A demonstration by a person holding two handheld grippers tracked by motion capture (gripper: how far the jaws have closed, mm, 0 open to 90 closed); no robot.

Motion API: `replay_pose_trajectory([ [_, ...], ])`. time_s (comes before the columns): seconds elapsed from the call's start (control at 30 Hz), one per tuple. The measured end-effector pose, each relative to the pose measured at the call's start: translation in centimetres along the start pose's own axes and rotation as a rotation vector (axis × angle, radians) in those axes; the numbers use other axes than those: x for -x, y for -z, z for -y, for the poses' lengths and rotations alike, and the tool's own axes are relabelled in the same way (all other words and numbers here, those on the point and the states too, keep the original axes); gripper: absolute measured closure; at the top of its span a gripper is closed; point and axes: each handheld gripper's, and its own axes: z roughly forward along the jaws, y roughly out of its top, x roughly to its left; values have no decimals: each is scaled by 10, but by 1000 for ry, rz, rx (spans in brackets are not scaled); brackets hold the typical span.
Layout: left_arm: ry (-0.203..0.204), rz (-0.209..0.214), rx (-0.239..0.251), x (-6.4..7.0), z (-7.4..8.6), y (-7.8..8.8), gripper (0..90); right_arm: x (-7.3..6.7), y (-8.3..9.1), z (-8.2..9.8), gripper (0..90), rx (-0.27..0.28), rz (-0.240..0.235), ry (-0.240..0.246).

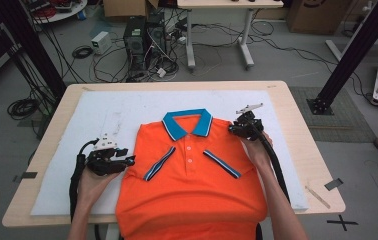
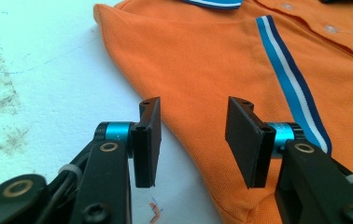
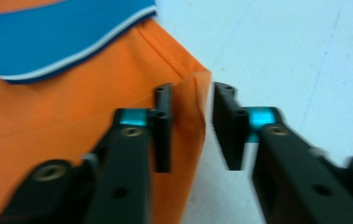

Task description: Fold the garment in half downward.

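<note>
An orange polo shirt [image 1: 192,175] with a blue collar [image 1: 187,122] lies face up on the white mat [image 1: 102,115], its sleeves folded in across the chest. My left gripper [image 1: 128,161] rests at the shirt's left edge. In the left gripper view the jaws [image 2: 193,107] stand open over the edge of the orange cloth [image 2: 212,60], with nothing pinched. My right gripper [image 1: 234,129] is at the shirt's right shoulder. In the right gripper view its jaws [image 3: 192,91] straddle the raised shoulder corner [image 3: 191,107]. A narrow gap shows beside one pad.
The mat covers a wooden table [image 1: 297,145], and the shirt's hem hangs over the near edge. A strip of tape [image 1: 333,184] and a stick [image 1: 317,196] lie at the table's right front. Computers and cables [image 1: 144,40] sit on the floor beyond.
</note>
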Motion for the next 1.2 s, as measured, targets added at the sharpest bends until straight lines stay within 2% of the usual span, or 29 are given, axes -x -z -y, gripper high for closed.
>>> replay_pose_trajectory([
  [0.13, 3, -7, 3, 0, -1, 0, 559, 13, -3, 2, 882, 3, 21, -36],
  [0.17, 5, -6, 4, -1, -1, 1, 560, 17, -3, 3, 889, 2, 22, -60],
  [0.2, 5, -8, 8, -1, -2, 1, 560, 19, -3, 4, 884, 2, 7, -64],
  [0.23, 2, -6, 11, -1, -3, 2, 560, 21, -2, 5, 864, 9, -29, -82],
  [0.27, 2, -6, 14, -1, -4, 2, 559, 21, -1, 5, 790, 26, -63, -105],
  [0.33, 3, -14, 29, -2, -8, 2, 559, 21, 1, 5, 605, 39, -95, -126],
  [0.37, 10, -19, 32, -4, -10, 2, 559, 19, 2, 4, 564, 39, -107, -134],
  [0.43, 15, -30, 30, -7, -17, -1, 559, 16, 0, 3, 511, 24, -86, -108],
  [0.5, 16, -40, 30, -13, -25, -5, 552, 15, -1, 4, 500, 16, -73, -99],
  [0.6, 31, -32, 24, -26, -42, -13, 512, 15, -3, 4, 490, 17, -91, -116],
  [0.7, 39, -25, 18, -38, -59, -26, 485, 16, -3, 4, 477, 34, -84, -116],
  [0.77, 30, -29, 3, -48, -68, -37, 448, 16, -2, 4, 439, 37, -77, -121],
  [0.87, 59, -6, -26, -63, -73, -58, 406, 19, -1, 5, 404, 47, -85, -130],
  [0.93, 78, 18, -5, -72, -70, -68, 394, 19, 0, 5, 390, 60, -95, -129],
  [1.07, 105, 58, -48, -81, -60, -87, 393, 17, -1, 3, 379, 95, -95, -95],
  [1.2, 80, 60, -54, -77, -59, -95, 385, 15, -2, 4, 370, 88, -105, -115],
])
